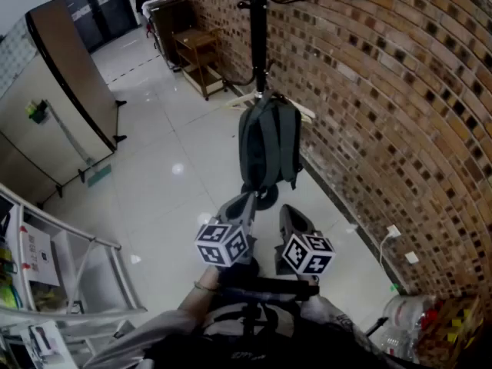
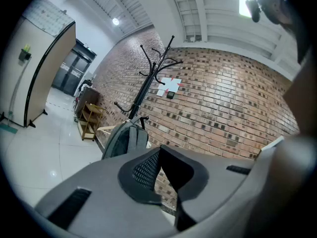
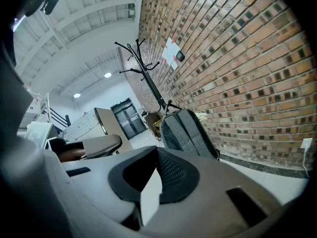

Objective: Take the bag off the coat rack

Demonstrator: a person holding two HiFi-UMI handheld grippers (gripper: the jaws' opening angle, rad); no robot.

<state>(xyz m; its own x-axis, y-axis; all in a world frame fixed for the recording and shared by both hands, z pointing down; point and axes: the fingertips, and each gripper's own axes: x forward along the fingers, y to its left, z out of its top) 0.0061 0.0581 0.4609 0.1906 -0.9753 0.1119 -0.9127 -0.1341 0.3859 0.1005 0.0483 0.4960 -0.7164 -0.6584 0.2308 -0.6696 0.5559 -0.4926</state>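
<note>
Both grippers are held low and close together at six o'clock in the head view. The left gripper [image 1: 244,201] is seen in its own view with its jaws closed tip to tip and nothing between them. The right gripper [image 1: 287,211] is likewise shown shut and empty, its pads met at the tip. No contact has been made with anything.

Straight ahead, at twelve o'clock from both tools, the bag [image 1: 267,144] is hung from a low hook of the coat rack [image 1: 259,29]. It is a grey backpack hanging upright, well apart from the jaws. In the left gripper view it is found at about ten o'clock of the jaw tips; in the right gripper view, at about one o'clock. The brick wall [image 1: 384,129] runs close behind the rack, toward three o'clock.

Several risks can be judged from here. With the jaws shut, no strap or handle can be taken until they are opened on the approach. If the bag is pulled outward rather than lifted clear, its loop may be caught on the hook and the slender rack dragged or tipped. A grip taken on loose fabric alone may slip under the bag's weight. Which loop bears the load cannot be told.
</note>
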